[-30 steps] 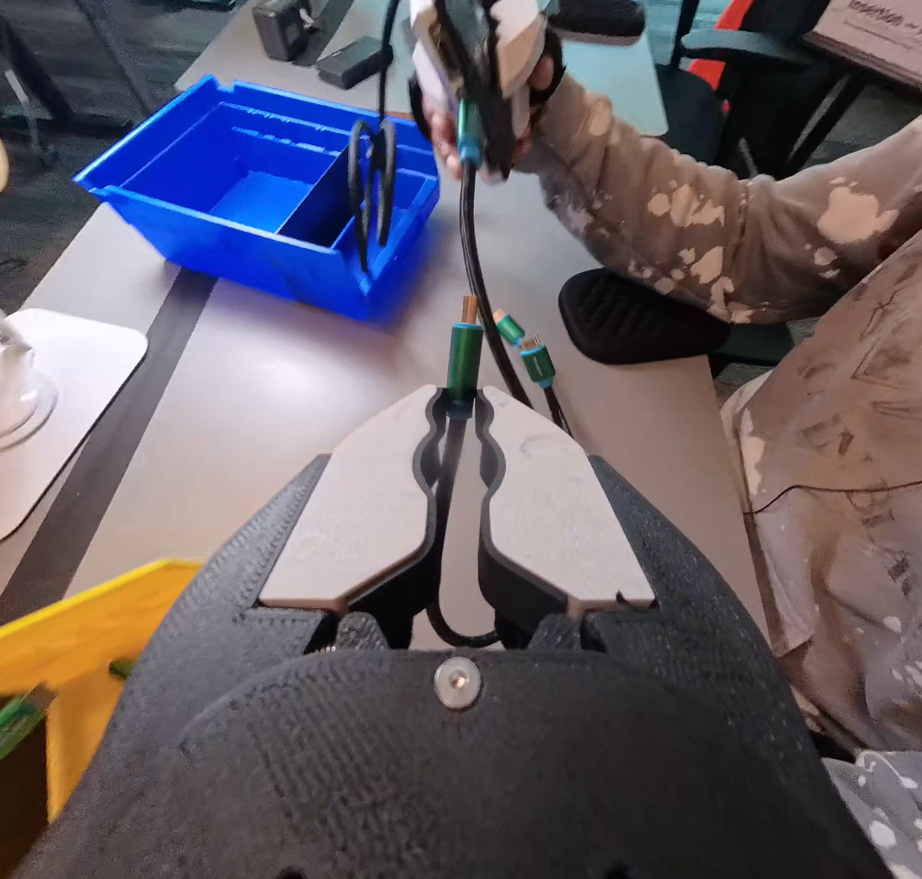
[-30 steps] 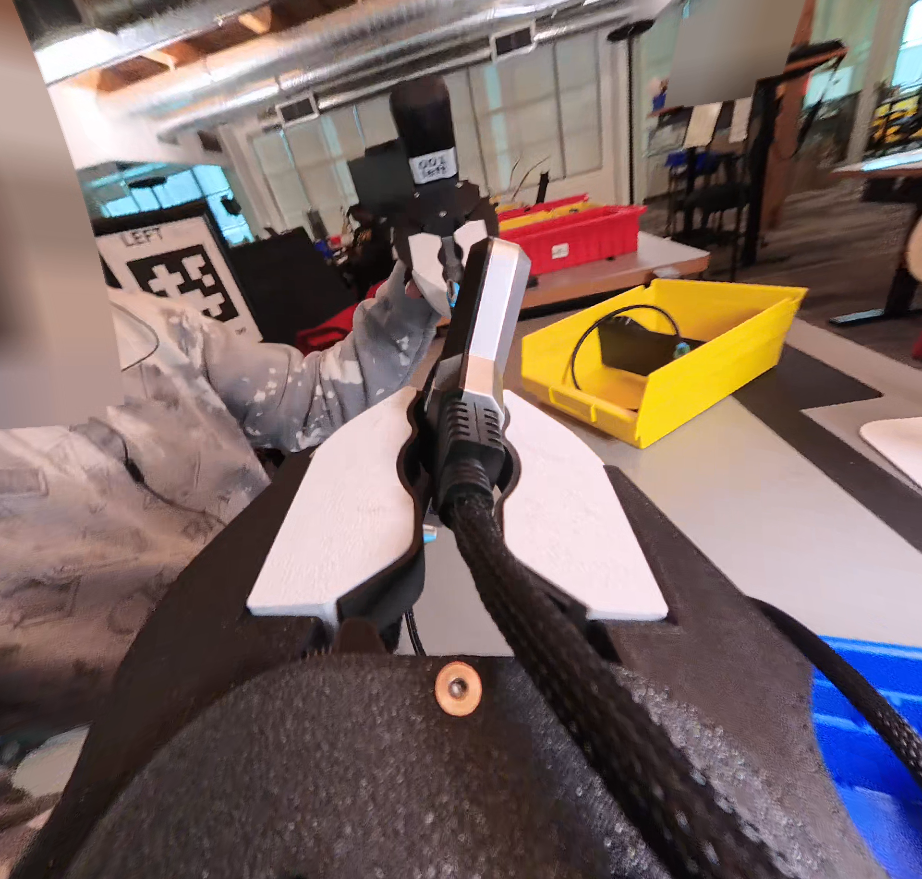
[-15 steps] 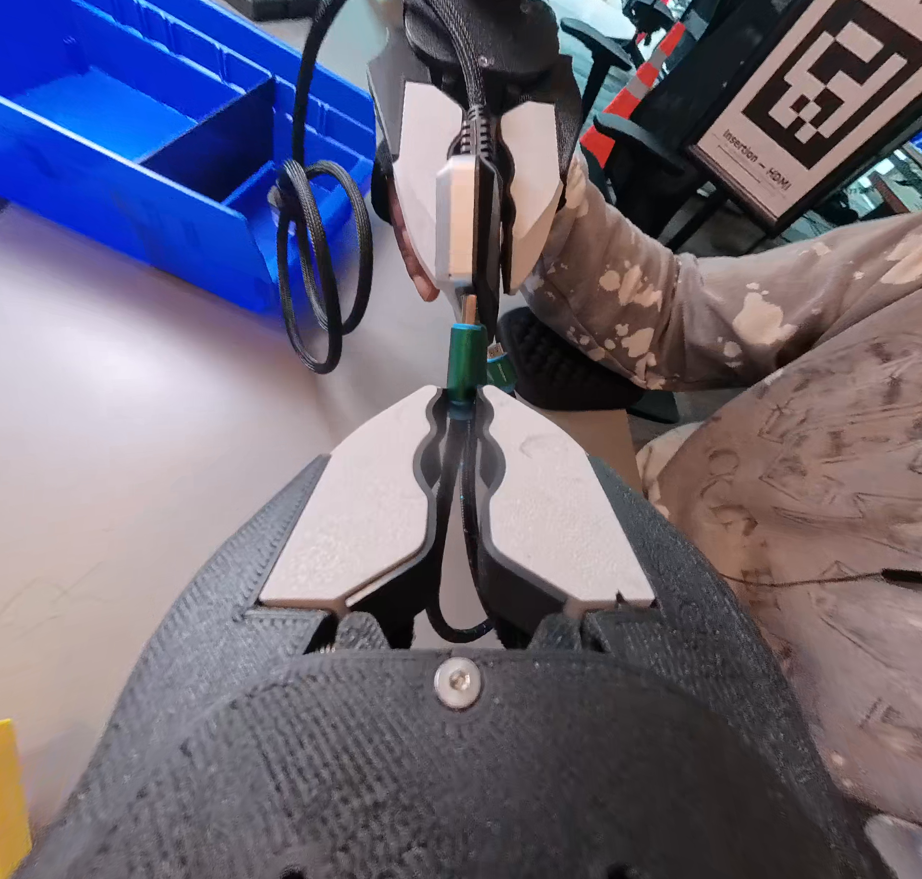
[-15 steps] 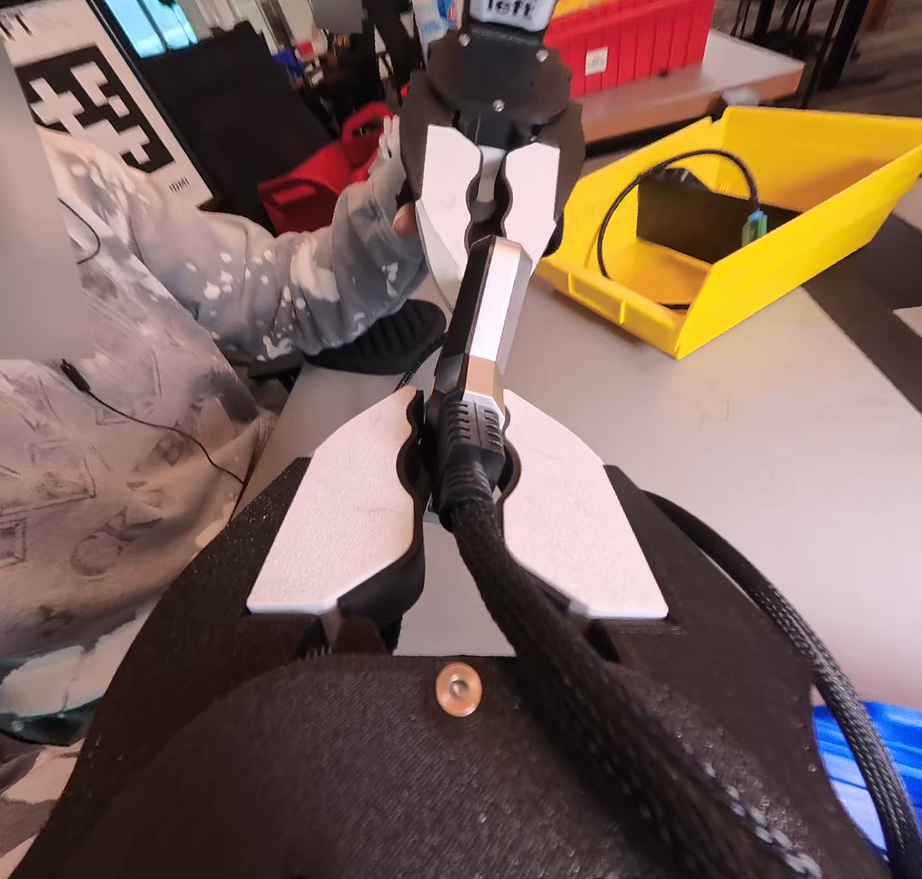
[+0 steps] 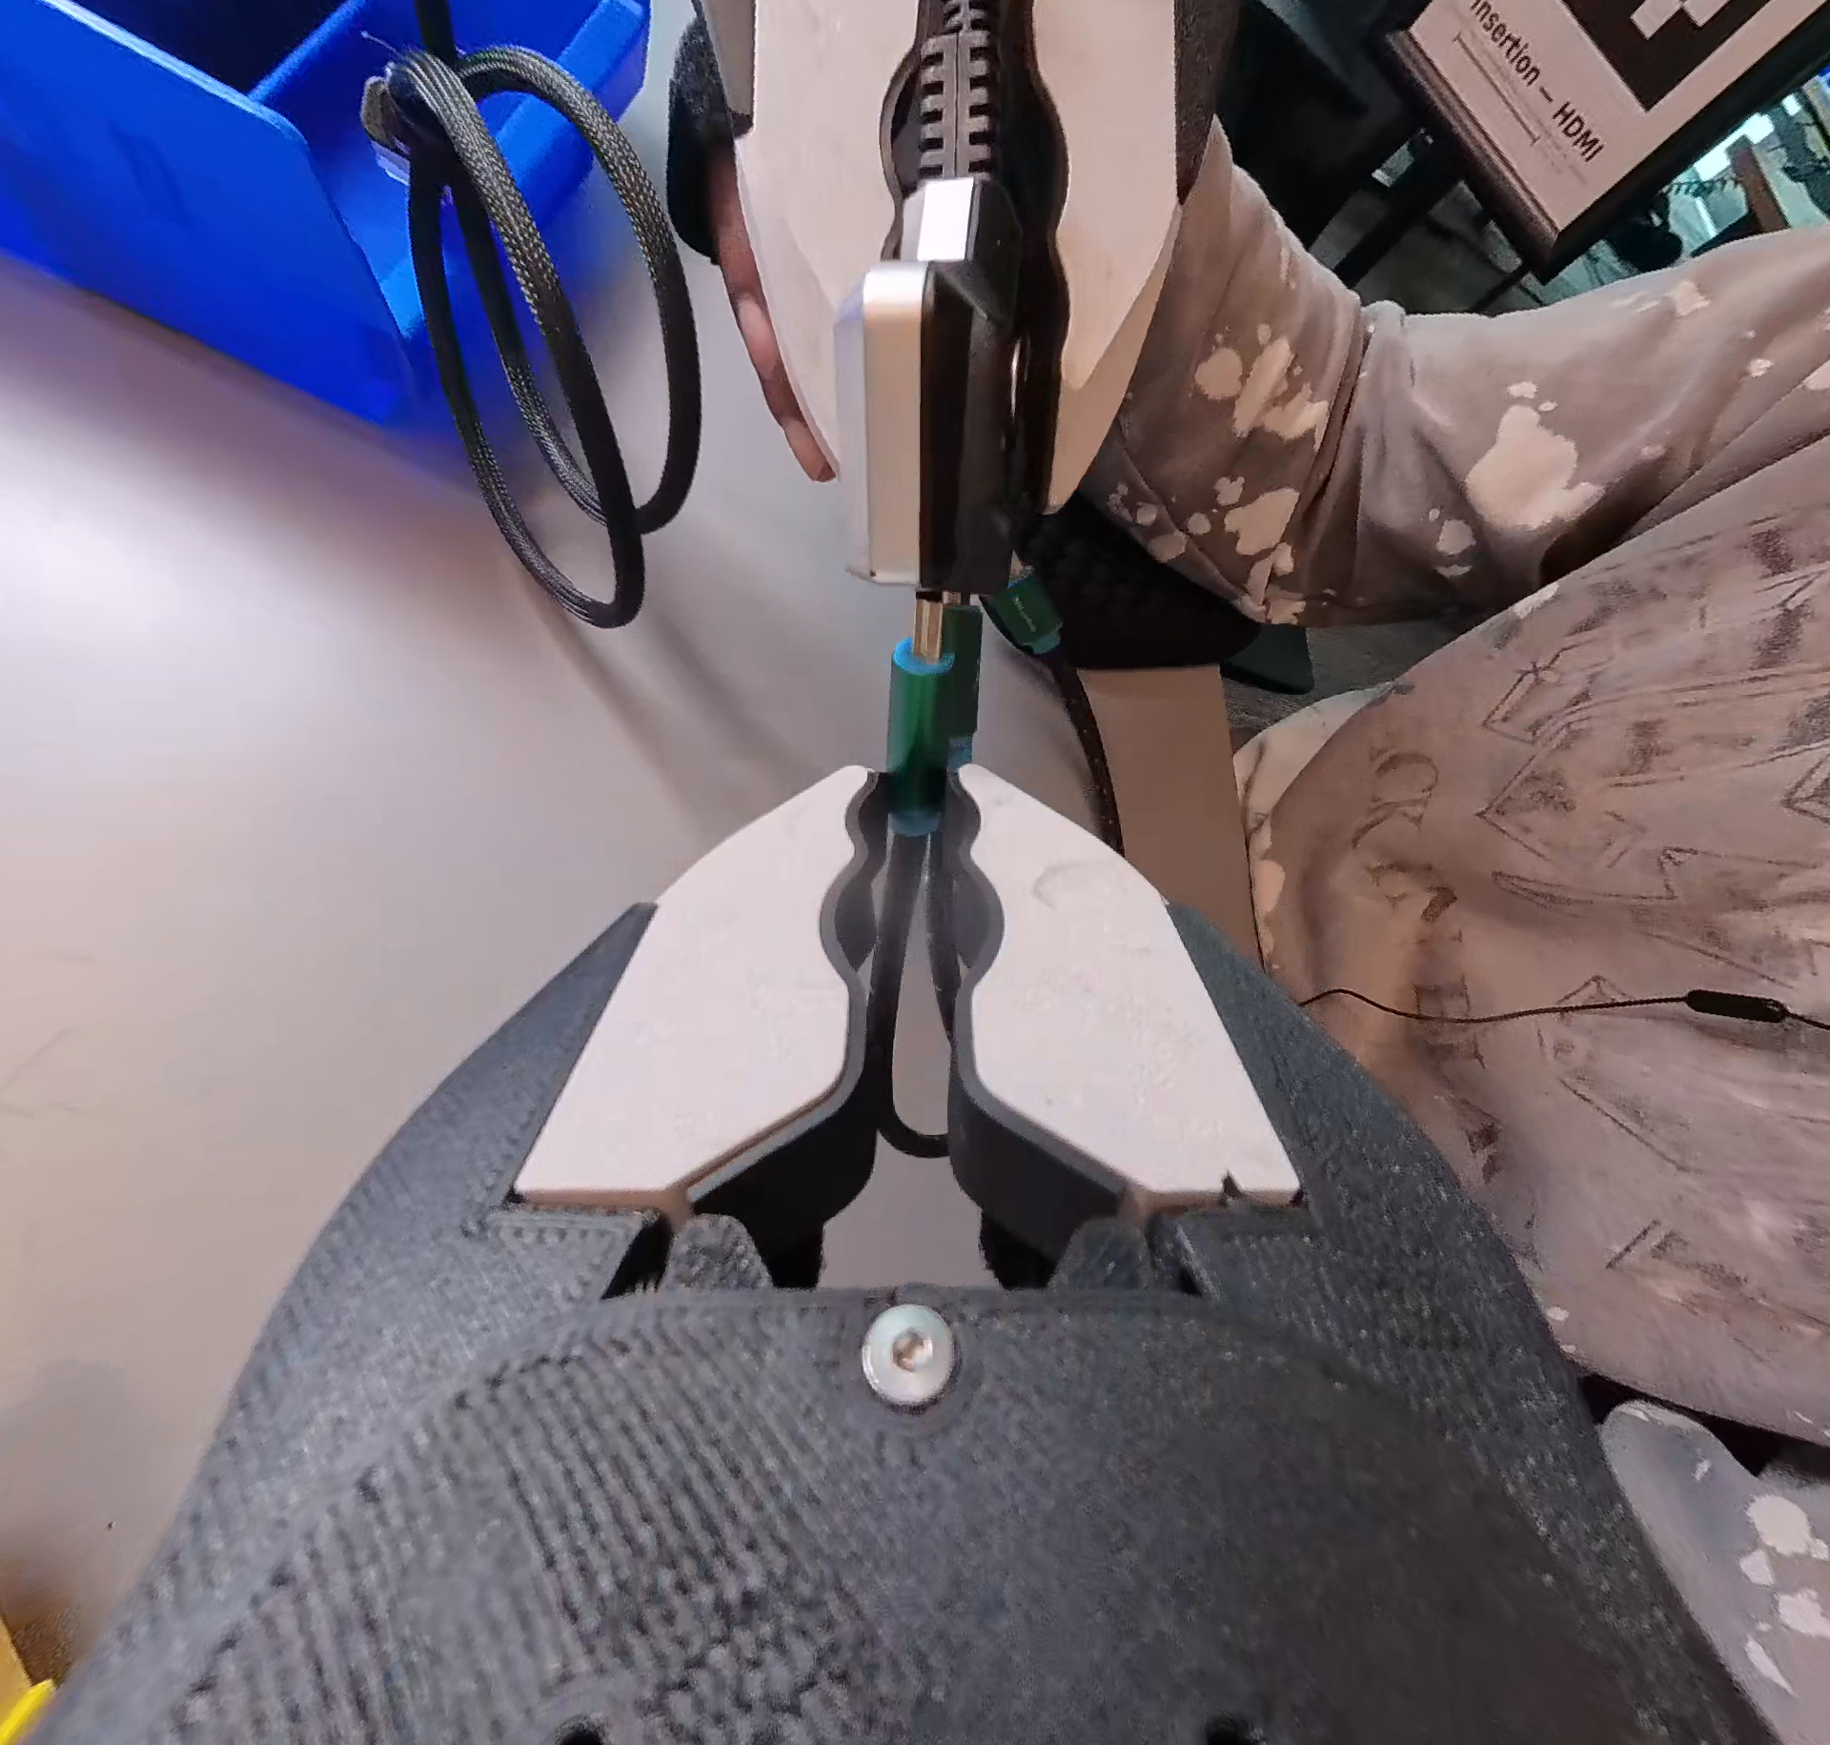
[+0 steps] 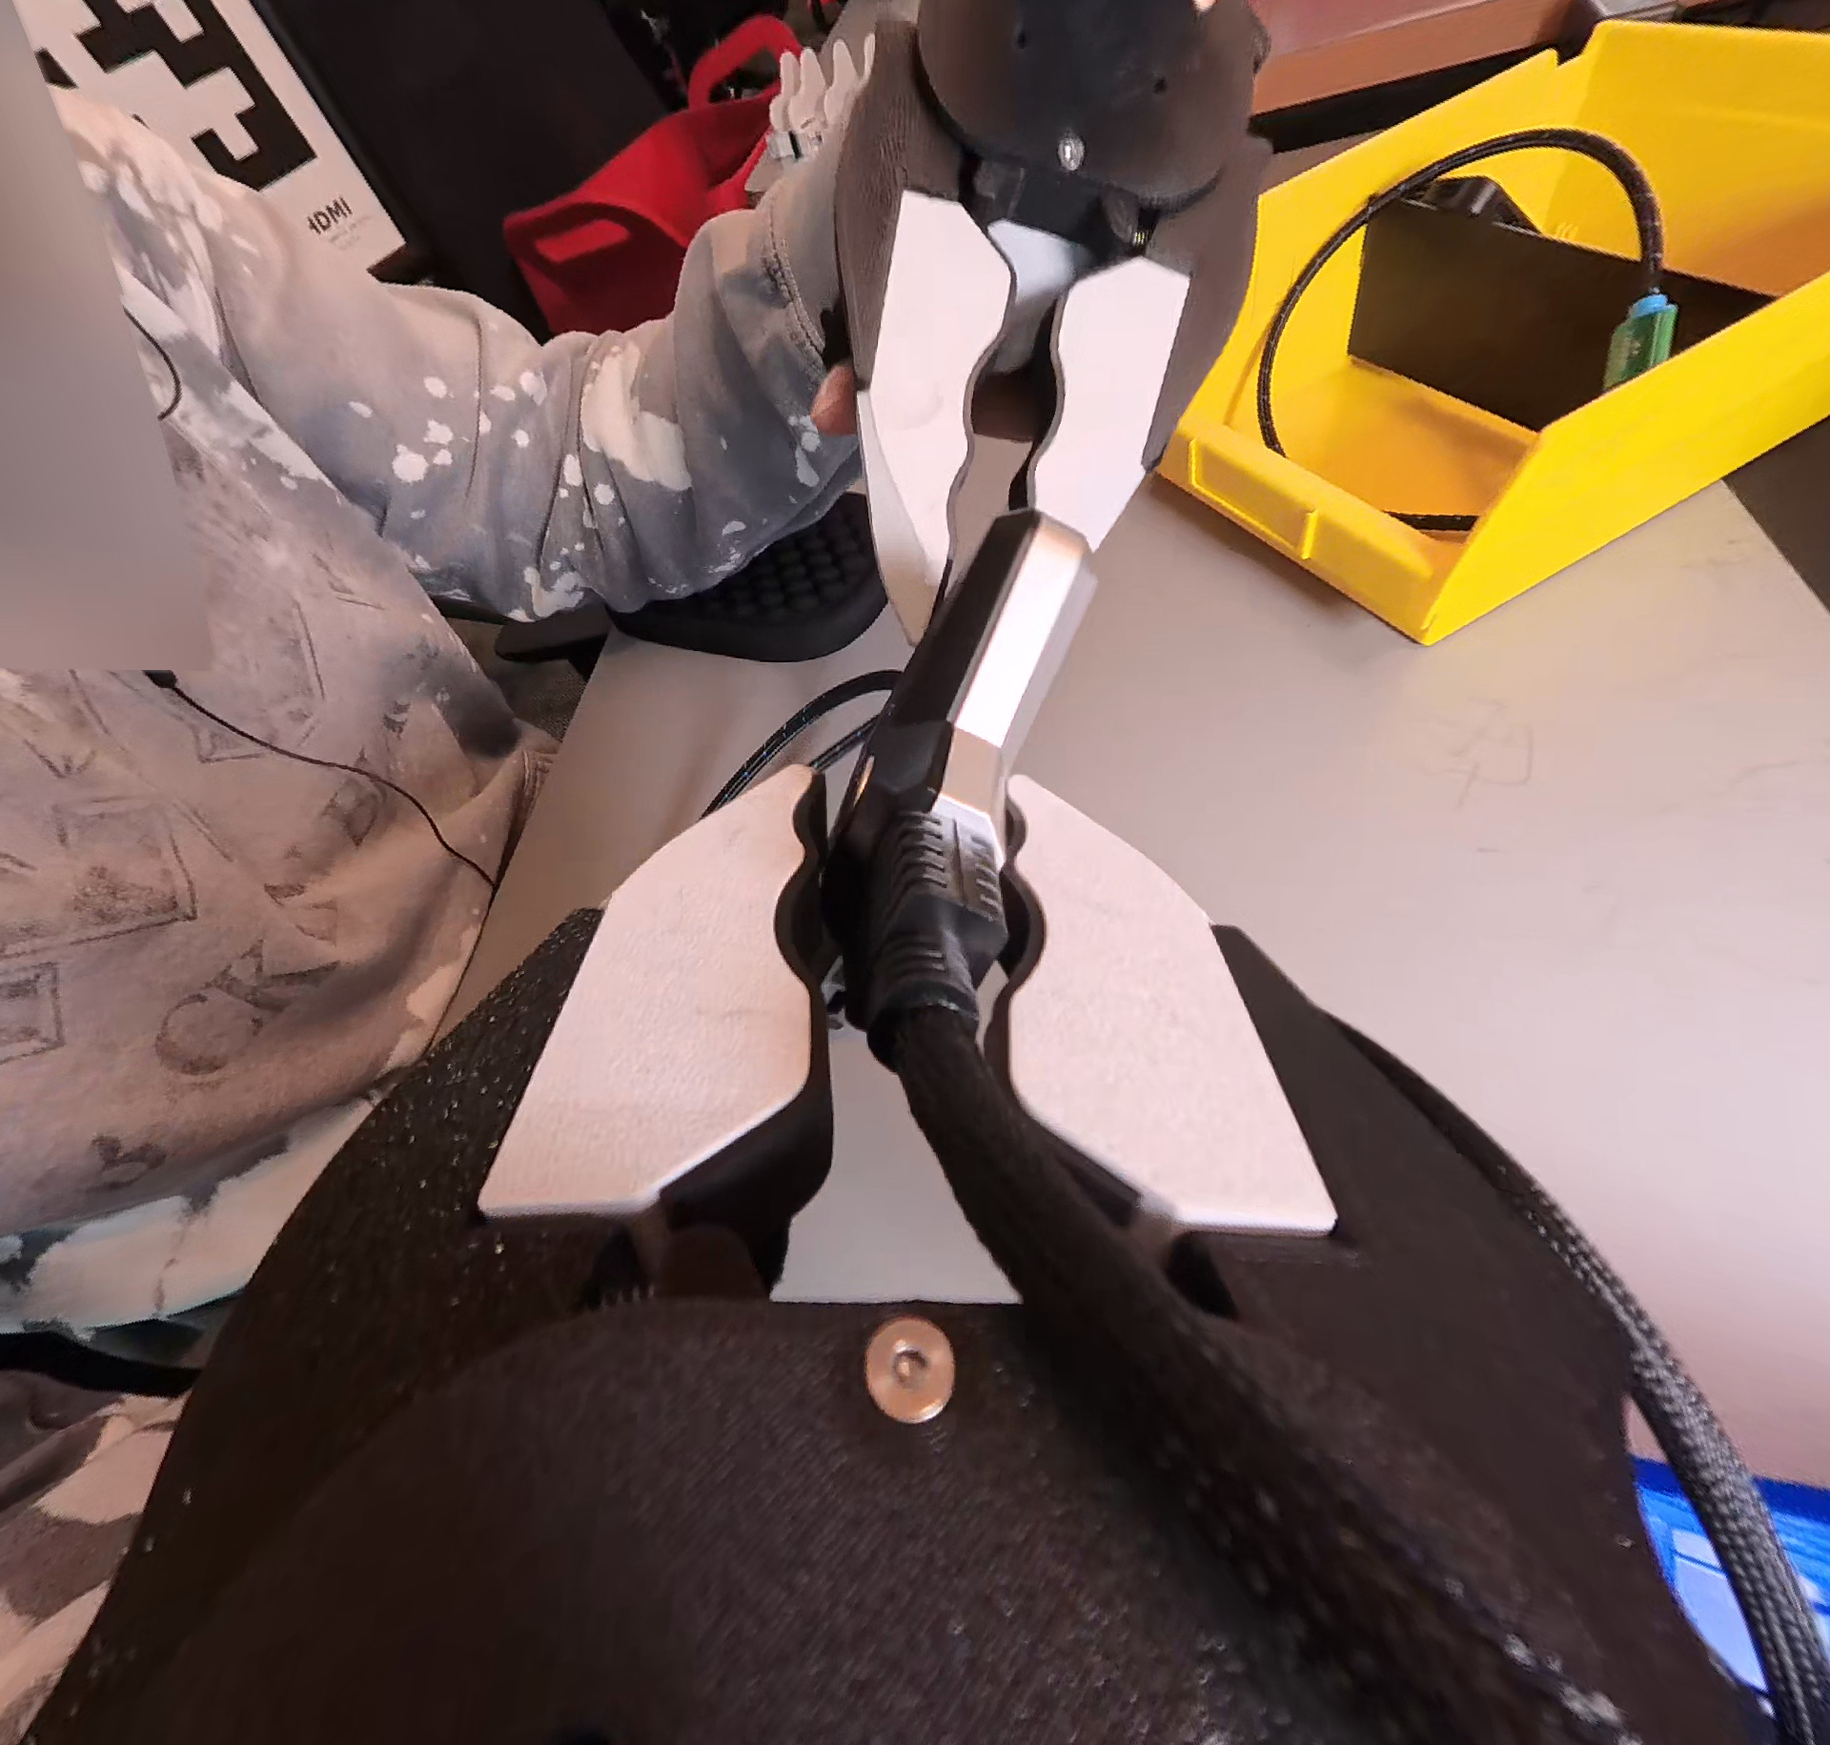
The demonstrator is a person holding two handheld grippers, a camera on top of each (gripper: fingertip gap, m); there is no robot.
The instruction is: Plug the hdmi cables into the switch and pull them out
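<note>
My left gripper (image 5: pixel 916 779) is shut on a green HDMI plug (image 5: pixel 919 717) that points up. Its gold tip (image 5: pixel 927 626) meets the lower end of the silver-and-black switch (image 5: pixel 911 410). My right gripper (image 6: pixel 911 791) is shut on the switch (image 6: pixel 1005 648) at its ribbed cable end and holds it in the air, pointing towards the left gripper (image 6: pixel 995 569). In the left wrist view the right gripper (image 5: pixel 941 485) comes down from the top. A second green plug (image 5: pixel 1030 608) sits right beside the switch's lower end; I cannot tell if it is seated.
A blue bin (image 5: pixel 248 163) stands at the back left, with a coil of black braided cable (image 5: pixel 555 311) hanging over its wall. A yellow bin (image 6: pixel 1485 470) holds a black box and a green-plugged cable. A person's sleeves and torso lie close along the table edge.
The two grippers have closed the distance between them. The green plug has risen until its tip meets the switch's lower end. Both grips are unchanged.
</note>
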